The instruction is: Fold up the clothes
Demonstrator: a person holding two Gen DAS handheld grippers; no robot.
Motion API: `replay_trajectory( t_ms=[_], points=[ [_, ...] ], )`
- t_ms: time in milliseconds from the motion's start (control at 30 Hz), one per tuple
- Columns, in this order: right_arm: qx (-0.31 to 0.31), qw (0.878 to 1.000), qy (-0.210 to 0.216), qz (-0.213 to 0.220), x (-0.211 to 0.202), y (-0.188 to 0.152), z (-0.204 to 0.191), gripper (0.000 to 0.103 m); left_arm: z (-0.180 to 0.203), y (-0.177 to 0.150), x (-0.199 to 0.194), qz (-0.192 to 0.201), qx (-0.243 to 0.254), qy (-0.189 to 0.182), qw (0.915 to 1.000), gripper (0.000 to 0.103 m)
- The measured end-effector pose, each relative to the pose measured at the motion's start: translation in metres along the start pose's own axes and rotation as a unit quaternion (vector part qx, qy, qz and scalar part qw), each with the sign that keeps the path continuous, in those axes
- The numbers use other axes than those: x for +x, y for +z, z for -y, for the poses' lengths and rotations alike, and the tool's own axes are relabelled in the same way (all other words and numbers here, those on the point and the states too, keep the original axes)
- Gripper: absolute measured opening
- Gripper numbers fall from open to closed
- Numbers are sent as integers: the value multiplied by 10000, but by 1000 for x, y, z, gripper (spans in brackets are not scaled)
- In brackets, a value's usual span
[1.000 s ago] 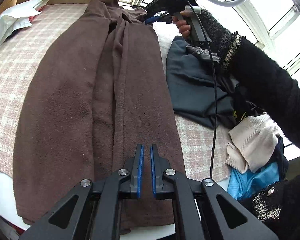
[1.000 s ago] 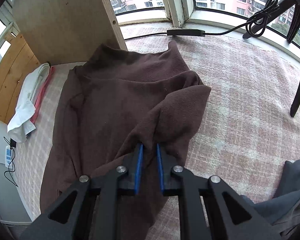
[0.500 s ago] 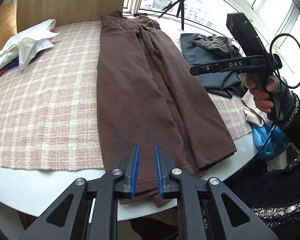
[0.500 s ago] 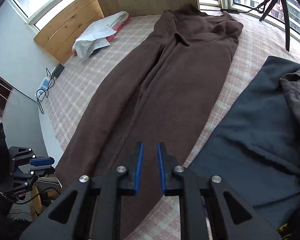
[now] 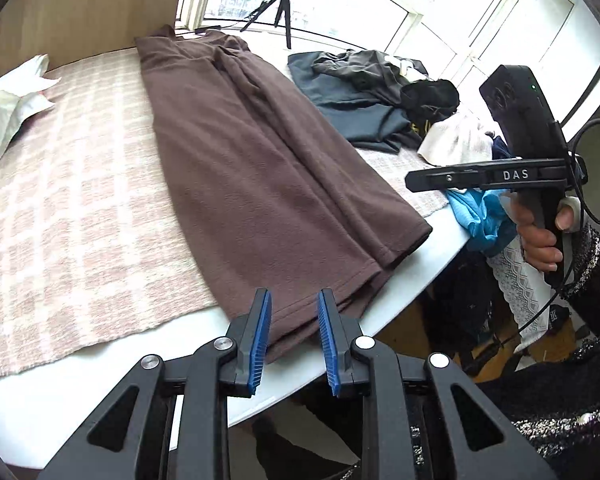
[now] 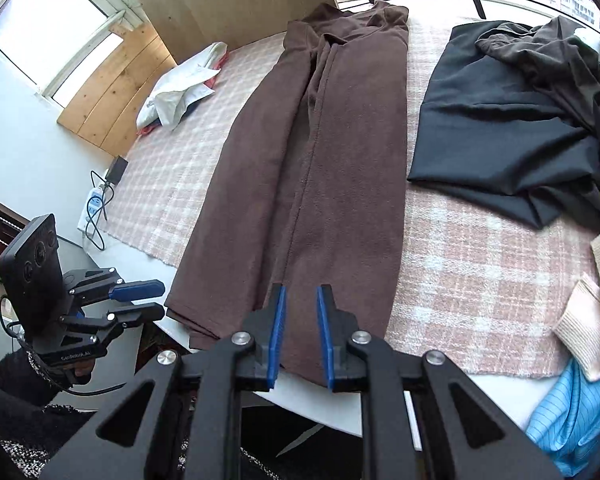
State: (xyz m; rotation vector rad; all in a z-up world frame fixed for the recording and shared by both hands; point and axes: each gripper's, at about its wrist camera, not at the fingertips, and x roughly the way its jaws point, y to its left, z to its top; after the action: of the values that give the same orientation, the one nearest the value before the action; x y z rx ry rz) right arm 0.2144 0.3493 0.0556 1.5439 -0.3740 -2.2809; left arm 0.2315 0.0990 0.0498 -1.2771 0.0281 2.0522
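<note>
At the near edge of the worktop, the left gripper hangs with its jaws parted and nothing between them, its tips just above the hem of the brown garment. The right gripper is likewise released and empty over the same hem. A second ago it was pinching a shoulder flap at the far end; that flap now lies folded inward, and both grippers have pulled back to the hem. The garment lies as a long narrow strip on the checked cloth, so the lengthwise folding looks done and crosswise folding likely remains. Beside it sits a pile of dark clothes.
</note>
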Motion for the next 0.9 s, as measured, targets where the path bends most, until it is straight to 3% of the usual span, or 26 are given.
replay_trajectory(
  t_ms=[100,233,433,567,700,767,833,900],
  points=[
    [-54,9998,75,-184,17,0,-14,18,-1,-4,1,-21,66,40,10000,21],
    [-125,9988,176,-430,41,-1,-33,31,-2,-9,3,-48,155,92,9998,22],
    [-109,9972,97,-735,62,-8,-40,31,-3,-17,6,-90,287,171,9994,26],
    [69,9973,308,-668,51,-10,-35,31,4,-17,5,-72,508,207,9985,27],
    [333,9989,25,-334,31,-10,-18,31,17,-9,10,-69,723,79,9973,30],
    [488,9983,-187,-256,25,-13,-4,32,8,-7,10,-98,451,5,9989,30],
    [644,9970,-399,-177,18,-16,10,41,-11,-6,8,-102,-9,99,9999,32],
    [798,9949,-610,-99,12,-20,24,42,-29,-5,9,-142,-430,205,9988,36]
  ],
)
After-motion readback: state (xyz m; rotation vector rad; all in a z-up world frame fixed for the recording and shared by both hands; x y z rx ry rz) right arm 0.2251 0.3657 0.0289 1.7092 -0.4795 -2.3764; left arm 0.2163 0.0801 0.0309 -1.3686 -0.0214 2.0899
